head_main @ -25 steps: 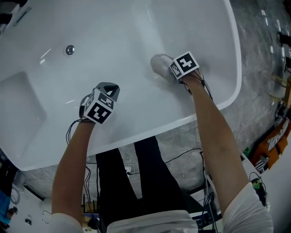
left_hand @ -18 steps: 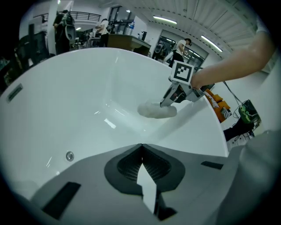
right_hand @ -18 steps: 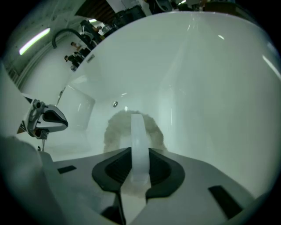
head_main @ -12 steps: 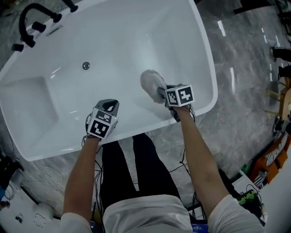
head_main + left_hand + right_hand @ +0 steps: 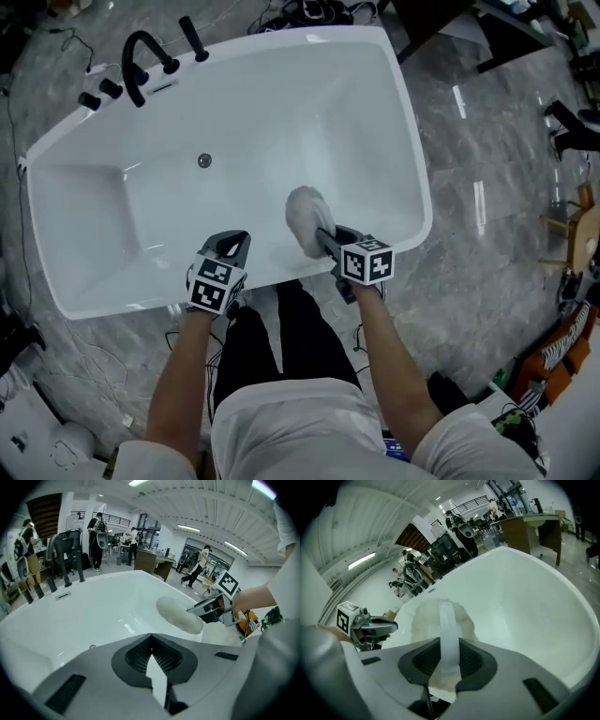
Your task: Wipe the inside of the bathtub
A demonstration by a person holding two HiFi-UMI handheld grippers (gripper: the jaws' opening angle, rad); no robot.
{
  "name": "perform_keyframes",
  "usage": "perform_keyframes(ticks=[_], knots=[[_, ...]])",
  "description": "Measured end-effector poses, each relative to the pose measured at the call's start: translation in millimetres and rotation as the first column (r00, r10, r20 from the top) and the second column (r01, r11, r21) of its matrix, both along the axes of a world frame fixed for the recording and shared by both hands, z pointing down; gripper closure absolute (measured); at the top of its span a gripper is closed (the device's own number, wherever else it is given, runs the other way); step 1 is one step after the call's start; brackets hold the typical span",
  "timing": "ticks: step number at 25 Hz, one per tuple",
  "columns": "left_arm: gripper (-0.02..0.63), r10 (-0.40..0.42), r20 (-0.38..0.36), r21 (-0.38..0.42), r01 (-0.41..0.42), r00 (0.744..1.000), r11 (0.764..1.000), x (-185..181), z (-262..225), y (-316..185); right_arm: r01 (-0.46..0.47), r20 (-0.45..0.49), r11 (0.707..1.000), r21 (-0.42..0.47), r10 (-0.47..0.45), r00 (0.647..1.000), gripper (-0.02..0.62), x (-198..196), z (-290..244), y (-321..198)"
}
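The white bathtub (image 5: 394, 141) lies below me, its drain (image 5: 204, 160) on the floor left of centre. My right gripper (image 5: 323, 240) is shut on the strap of a white fluffy wiping pad (image 5: 305, 217), which rests against the near inner wall. In the right gripper view the pad (image 5: 423, 620) sits just past the gripper (image 5: 449, 641), with the strap (image 5: 448, 620) running between the jaws. My left gripper (image 5: 234, 241) hovers over the near rim, shut and empty. In the left gripper view its jaws (image 5: 151, 638) meet, and the pad (image 5: 180, 616) shows to the right.
A black faucet (image 5: 141, 54) with handles stands on the tub's far left rim. Grey marble floor (image 5: 487, 216) surrounds the tub. Cables lie on the floor near my legs. People and work tables stand in the room beyond the tub.
My right gripper has drawn the pad back from the tub's right side towards the near wall. The head camera has risen, so more of the tub shows. The left gripper stays by the near rim.
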State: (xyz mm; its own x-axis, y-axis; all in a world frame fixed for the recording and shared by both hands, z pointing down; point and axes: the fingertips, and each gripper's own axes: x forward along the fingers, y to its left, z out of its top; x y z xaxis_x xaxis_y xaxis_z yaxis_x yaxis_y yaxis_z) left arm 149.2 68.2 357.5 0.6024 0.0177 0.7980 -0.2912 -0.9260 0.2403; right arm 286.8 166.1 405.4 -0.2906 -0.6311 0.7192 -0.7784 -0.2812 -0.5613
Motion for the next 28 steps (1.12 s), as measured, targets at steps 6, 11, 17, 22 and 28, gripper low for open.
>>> perform_keyframes(ticks=[6,11,17,22,28], knots=[[0.594,-0.063,-0.071,0.004,0.064,0.995,0.998,-50,-53,-5,-0.065,-0.004,0.993,0.101,0.066,0.998,0.495,-45,-64,-10],[0.594,-0.083,-0.157,0.047,0.091,0.984,0.995,-91,-103,-17,-0.114,-0.009,0.978,0.176,0.117,0.993,0.495,-78,-117,-12],[0.594,-0.098,-0.25,0.097,0.126,0.963,0.987,-132,-159,-28,-0.133,-0.03,0.963,0.233,0.144,0.989,0.495,-120,-167,-7],[0.594,-0.103,-0.302,0.133,0.149,0.948,0.98,-167,-187,-31,-0.132,-0.07,0.942,0.309,0.161,0.984,0.495,-155,-204,-12],[0.594,-0.176,-0.374,0.145,0.244,0.911,0.959,-220,-218,-39,-0.057,-0.144,0.912,0.407,0.126,0.981,0.495,-199,-254,-17]])
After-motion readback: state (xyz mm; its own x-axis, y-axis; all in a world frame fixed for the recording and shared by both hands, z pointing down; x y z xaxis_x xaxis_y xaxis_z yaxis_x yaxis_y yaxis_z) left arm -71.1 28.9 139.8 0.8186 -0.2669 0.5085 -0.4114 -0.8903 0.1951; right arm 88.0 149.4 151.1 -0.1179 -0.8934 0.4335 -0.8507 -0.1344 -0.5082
